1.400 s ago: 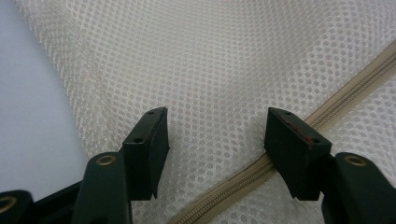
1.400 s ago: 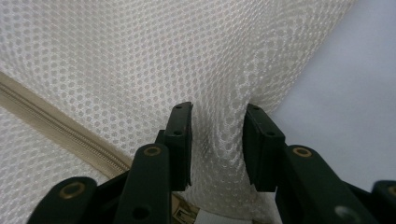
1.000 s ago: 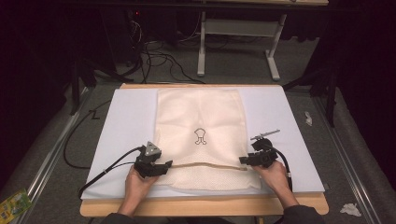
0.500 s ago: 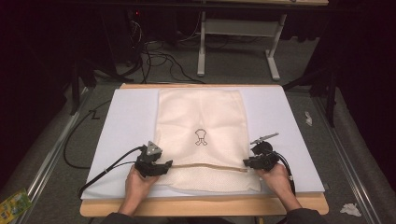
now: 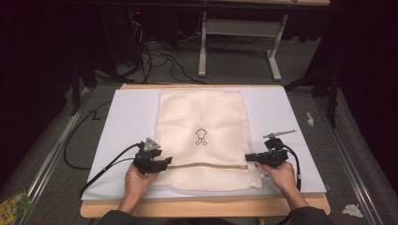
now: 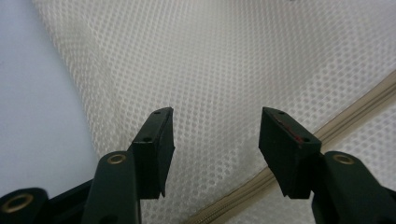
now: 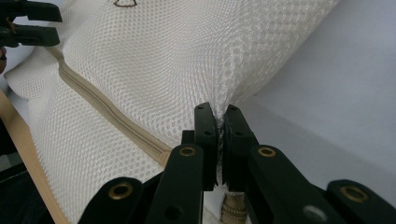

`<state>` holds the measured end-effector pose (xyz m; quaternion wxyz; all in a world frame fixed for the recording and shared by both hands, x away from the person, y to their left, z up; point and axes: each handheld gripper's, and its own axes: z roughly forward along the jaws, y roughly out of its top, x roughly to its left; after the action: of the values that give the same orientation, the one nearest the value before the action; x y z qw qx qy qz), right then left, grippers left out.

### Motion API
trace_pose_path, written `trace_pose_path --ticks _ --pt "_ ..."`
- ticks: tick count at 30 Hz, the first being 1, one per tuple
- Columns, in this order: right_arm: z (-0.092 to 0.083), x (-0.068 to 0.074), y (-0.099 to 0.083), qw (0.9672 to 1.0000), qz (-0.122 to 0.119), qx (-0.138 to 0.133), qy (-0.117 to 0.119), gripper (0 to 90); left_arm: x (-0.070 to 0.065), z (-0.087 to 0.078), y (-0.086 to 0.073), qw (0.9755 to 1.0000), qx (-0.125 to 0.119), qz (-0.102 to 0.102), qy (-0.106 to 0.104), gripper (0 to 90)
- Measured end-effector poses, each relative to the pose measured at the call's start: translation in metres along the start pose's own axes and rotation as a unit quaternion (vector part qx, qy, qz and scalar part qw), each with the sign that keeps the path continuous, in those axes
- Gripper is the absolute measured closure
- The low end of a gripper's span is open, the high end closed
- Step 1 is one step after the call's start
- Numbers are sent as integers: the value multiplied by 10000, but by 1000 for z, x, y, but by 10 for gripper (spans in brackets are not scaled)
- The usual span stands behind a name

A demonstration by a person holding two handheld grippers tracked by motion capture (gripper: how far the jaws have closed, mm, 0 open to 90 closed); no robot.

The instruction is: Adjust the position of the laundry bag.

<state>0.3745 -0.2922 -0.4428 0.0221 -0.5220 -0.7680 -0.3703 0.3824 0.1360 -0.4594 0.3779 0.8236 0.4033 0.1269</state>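
Observation:
A cream mesh bag (image 5: 202, 122) with a small printed figure lies flat on a white sheet (image 5: 126, 122). A tan zipper (image 5: 206, 165) runs across the bag near its front end. My left gripper (image 5: 165, 161) hovers at the zipper's left end. Its jaws have just been closing a little but stand open (image 6: 215, 135) over the mesh (image 6: 233, 56), with nothing pinched between them. My right gripper (image 5: 248, 158) has just closed and is shut (image 7: 219, 116) on a fold of mesh (image 7: 154, 56) at the bag's right edge, beside the zipper (image 7: 107, 109) end.
The sheet covers a wooden table whose front edge (image 5: 202, 206) shows bare. Black cables (image 5: 108, 164) trail from the grippers over the sheet. On the floor lie a green packet (image 5: 14, 204) at the left and crumpled paper (image 5: 352, 210) at the right.
The right gripper's jaws have closed on the bag's right edge. Both hands stay about where they were.

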Motion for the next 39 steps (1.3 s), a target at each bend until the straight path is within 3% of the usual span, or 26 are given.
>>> trace_pose_path --ticks 2,3,5,11,12,17,24,39 --pt "0 1 3 10000 -11 -61 42 880 -2 -2 4 10000 -20 62 -51 452" --pt "0 3 5 9999 -2 -107 66 881 -8 -4 10 9997 -48 148 -176 450" --pt "0 5 7 9998 -14 -161 79 881 -16 -5 16 9994 -68 276 -187 446" --pt "4 14 16 9996 -82 -268 104 881 -35 -5 30 9975 -174 392 -565 454" --pt "5 16 18 9995 -84 -285 99 881 -45 -4 35 9963 -186 488 -676 462" --pt "6 23 26 9993 -177 -331 43 881 -61 1 45 9935 -177 668 -900 489" --pt "10 30 33 9991 -271 -332 35 881 -71 10 51 9913 -111 661 -1132 477" --pt "40 53 43 9986 -391 -298 178 880 -77 16 52 9899 -122 602 -1280 479"
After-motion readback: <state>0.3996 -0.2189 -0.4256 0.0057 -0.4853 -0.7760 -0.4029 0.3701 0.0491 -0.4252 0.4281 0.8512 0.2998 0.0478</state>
